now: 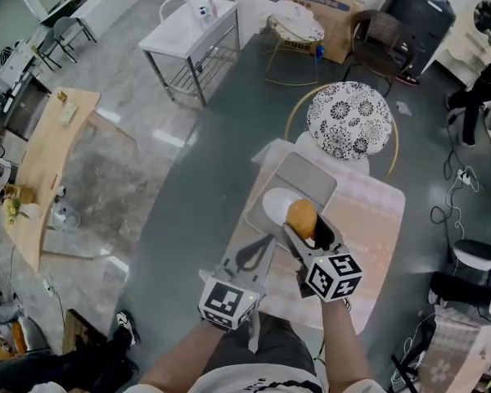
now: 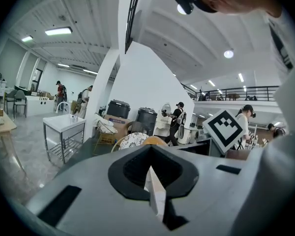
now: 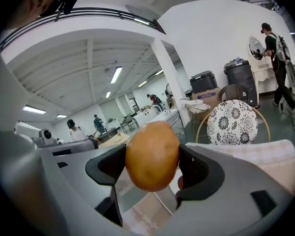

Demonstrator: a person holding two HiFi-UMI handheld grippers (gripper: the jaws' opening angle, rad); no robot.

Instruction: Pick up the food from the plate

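An orange-brown, egg-shaped piece of food point(image 1: 302, 217) point(image 3: 152, 155) is clamped between the jaws of my right gripper point(image 1: 304, 223) point(image 3: 152, 163), held above a white plate point(image 1: 277, 206). The plate lies on a grey tray point(image 1: 304, 178) on a small table with a pale pink cloth point(image 1: 368, 228). My left gripper point(image 1: 256, 255) point(image 2: 155, 183) hovers at the tray's near left corner, tilted up, its jaws pressed together with nothing between them.
A round chair with a black-and-white flowered cushion point(image 1: 349, 119) stands just beyond the table. A white metal sink table point(image 1: 188, 31) and a wire chair point(image 1: 293, 35) are farther back. A wooden table point(image 1: 41, 166) stands at the left. Cables point(image 1: 454, 195) run along the floor at the right.
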